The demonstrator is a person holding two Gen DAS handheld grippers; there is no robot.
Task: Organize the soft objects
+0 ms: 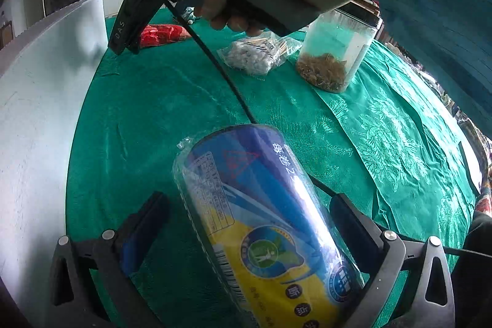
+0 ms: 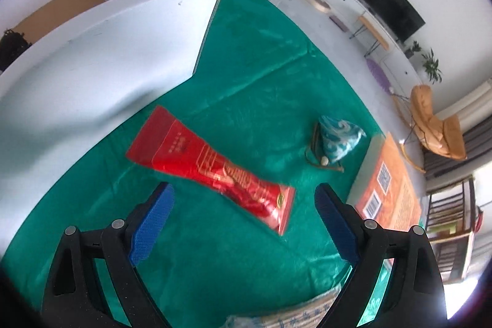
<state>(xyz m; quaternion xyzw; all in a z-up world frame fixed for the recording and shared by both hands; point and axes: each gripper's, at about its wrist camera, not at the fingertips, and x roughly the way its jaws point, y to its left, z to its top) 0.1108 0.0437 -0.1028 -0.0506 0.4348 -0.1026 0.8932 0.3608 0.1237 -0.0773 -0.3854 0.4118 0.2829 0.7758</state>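
A blue and yellow roll [image 1: 246, 199] wrapped in clear plastic lies on the green tablecloth [image 1: 138, 119]. My left gripper [image 1: 249, 220] is open around the roll. Its left finger stands apart from the roll and its right finger is close against it. A red packet [image 2: 212, 171] lies flat on the cloth just beyond my right gripper [image 2: 244, 220], which hovers open above it with nothing between its pads. The left wrist view shows that right gripper [image 1: 127, 46] held by a hand, pointing down beside the red packet [image 1: 163, 34].
An open white cardboard box [image 2: 107, 36] stands at the table's left. A bag of small white pieces [image 1: 255, 54] and a clear jar [image 1: 335, 57] with brown bits sit further back. A teal pouch [image 2: 338, 137] and an orange box [image 2: 390, 186] lie to the right.
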